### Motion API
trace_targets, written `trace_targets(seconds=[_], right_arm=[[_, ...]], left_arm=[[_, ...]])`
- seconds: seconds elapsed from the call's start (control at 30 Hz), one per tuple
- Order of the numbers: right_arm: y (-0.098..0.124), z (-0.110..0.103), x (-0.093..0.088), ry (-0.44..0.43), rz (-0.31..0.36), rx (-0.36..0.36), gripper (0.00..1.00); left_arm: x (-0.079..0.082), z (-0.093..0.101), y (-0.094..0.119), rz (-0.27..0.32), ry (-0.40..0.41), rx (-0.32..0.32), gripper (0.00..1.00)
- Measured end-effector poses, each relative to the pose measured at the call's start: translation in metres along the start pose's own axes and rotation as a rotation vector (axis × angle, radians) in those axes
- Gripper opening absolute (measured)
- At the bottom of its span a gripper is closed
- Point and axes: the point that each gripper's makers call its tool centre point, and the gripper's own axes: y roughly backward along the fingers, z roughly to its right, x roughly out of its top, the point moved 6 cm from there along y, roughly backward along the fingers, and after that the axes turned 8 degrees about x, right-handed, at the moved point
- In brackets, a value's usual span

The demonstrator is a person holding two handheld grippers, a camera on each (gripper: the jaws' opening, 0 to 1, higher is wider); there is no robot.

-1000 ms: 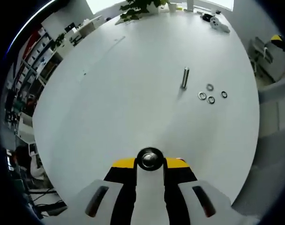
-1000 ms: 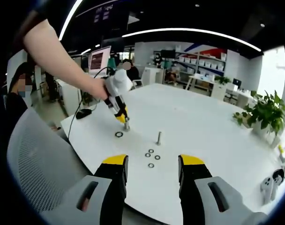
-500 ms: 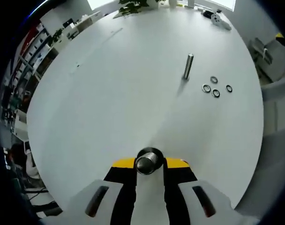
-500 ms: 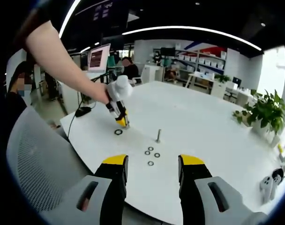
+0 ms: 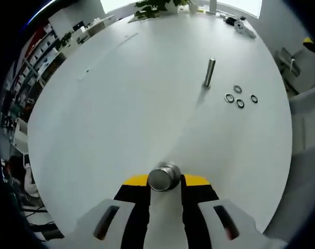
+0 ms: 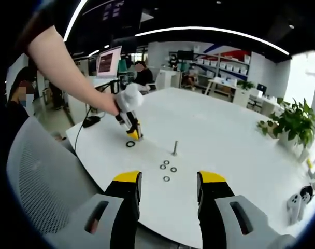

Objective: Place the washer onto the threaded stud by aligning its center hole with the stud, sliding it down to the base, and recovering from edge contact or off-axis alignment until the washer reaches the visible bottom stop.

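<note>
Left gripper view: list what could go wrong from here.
1. The left gripper is shut on a metal stud low over the white table; the end-on view hides its tilt, so it may be set down off-axis and topple.
2. A dark washer lies right beside that gripper; it could be knocked away.
3. The second stud stands free near four small washers; a bump would fell it.

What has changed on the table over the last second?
The left tool, shut on a metal stud, has lowered it to the table by the large washer. The right tool stays open and idle; the upright stud and small washers haven't moved.
</note>
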Motion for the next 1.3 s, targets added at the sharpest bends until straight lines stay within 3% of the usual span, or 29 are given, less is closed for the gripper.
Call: trace_targets(seconds=[0.3,0.87,1.3], right_arm=[[0.001,0.002,0.000,-0.021,0.008,-0.004,0.45],[-0.002,-0.008,0.004,0.041,0.009,0.044,0.44],[0.001,-0.006,0.008,-0.010,0.060,0.059,0.45]], left_arm=[[-0.006,-0.001,0.012,0.027,0.051,0.017,0.25],[-0.016,0.022,0.081,0.124,0.216,0.088,0.27],[-0.034,0.028,0.113,0.174,0.314,0.134,0.29]])
